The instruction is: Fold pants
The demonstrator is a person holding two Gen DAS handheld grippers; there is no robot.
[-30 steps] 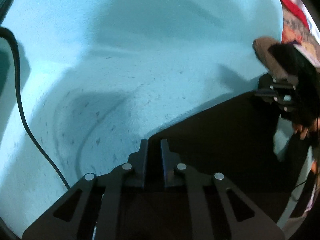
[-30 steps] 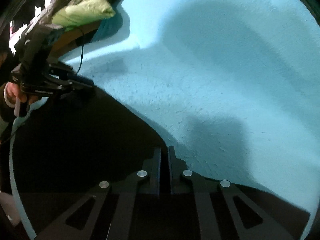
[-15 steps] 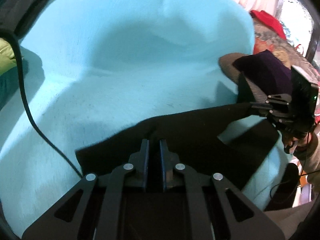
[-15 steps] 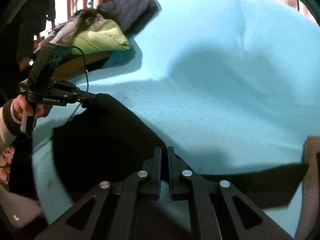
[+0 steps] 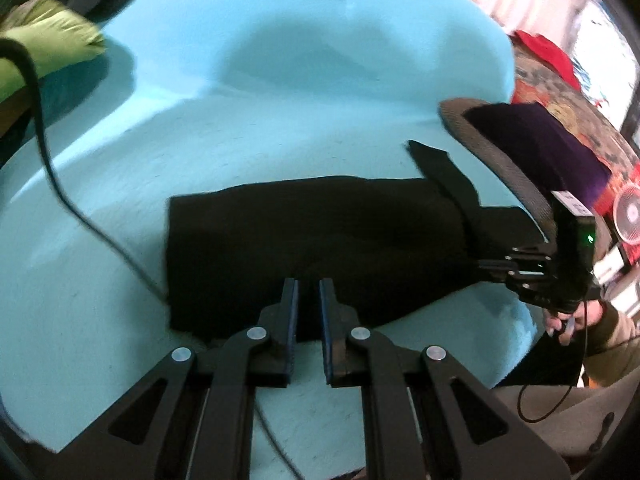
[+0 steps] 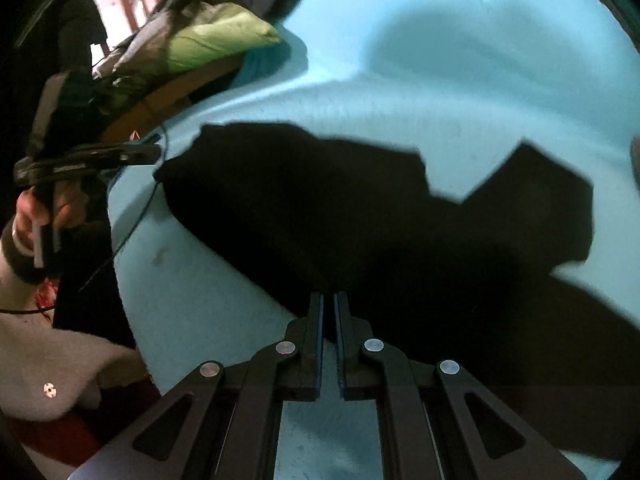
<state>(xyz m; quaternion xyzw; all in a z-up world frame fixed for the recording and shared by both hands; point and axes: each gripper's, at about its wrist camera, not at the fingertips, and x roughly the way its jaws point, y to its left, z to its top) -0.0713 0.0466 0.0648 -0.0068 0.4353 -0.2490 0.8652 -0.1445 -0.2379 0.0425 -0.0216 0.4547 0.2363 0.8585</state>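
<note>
The black pants (image 5: 320,236) lie folded across the light blue foam surface (image 5: 280,120), with one strip sticking out at the far right. My left gripper (image 5: 307,284) hovers at their near edge, its jaws slightly parted and empty. It also shows at the left of the right wrist view (image 6: 148,152). In that view the pants (image 6: 360,220) spread wide and my right gripper (image 6: 329,296) is nearly shut at their near edge; whether cloth is between the fingers I cannot tell. The right gripper also shows in the left wrist view (image 5: 496,264) at the pants' right end.
A green pillow (image 5: 48,48) and dark bedding lie at the far left. A black cable (image 5: 60,184) runs over the foam. A purple cushion on a chair (image 5: 536,140) and colourful clutter stand at the right. The person's body is at the near side.
Both grippers have pulled back and up from the pants. The pants were held stretched between them before; now they lie folded on the foam and the left jaws have parted.
</note>
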